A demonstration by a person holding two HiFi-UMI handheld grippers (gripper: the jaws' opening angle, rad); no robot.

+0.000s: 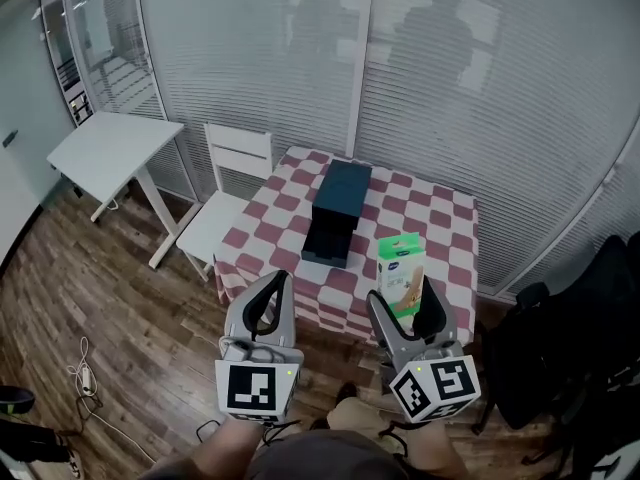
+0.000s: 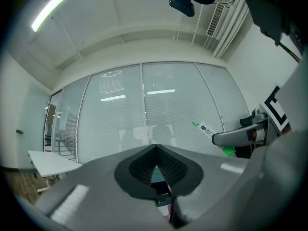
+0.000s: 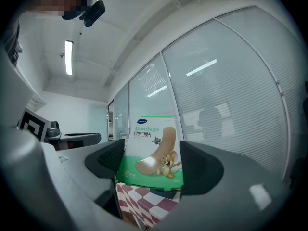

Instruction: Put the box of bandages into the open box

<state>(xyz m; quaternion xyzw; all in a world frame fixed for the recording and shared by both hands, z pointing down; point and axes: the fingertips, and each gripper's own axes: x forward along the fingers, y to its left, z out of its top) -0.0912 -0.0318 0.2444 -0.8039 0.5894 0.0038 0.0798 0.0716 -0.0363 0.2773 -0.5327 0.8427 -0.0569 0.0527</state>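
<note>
A green and white box of bandages (image 1: 400,260) stands upright between the jaws of my right gripper (image 1: 400,293), above the near edge of the checkered table (image 1: 440,228). The right gripper view shows the bandage box (image 3: 153,143) pressed on both sides, with my right gripper (image 3: 153,154) shut on it. The dark teal open box (image 1: 335,213) lies in the middle of the table, beyond and left of the bandages. My left gripper (image 1: 277,278) hovers short of the table's front left corner. Its tips meet in the left gripper view, so my left gripper (image 2: 155,149) is shut and holds nothing.
A white chair (image 1: 232,193) stands against the table's left side, with a white side table (image 1: 110,148) farther left. A glass wall with blinds (image 1: 400,58) runs behind. Dark bags (image 1: 570,348) sit at the right, and a cable (image 1: 85,373) lies on the wooden floor.
</note>
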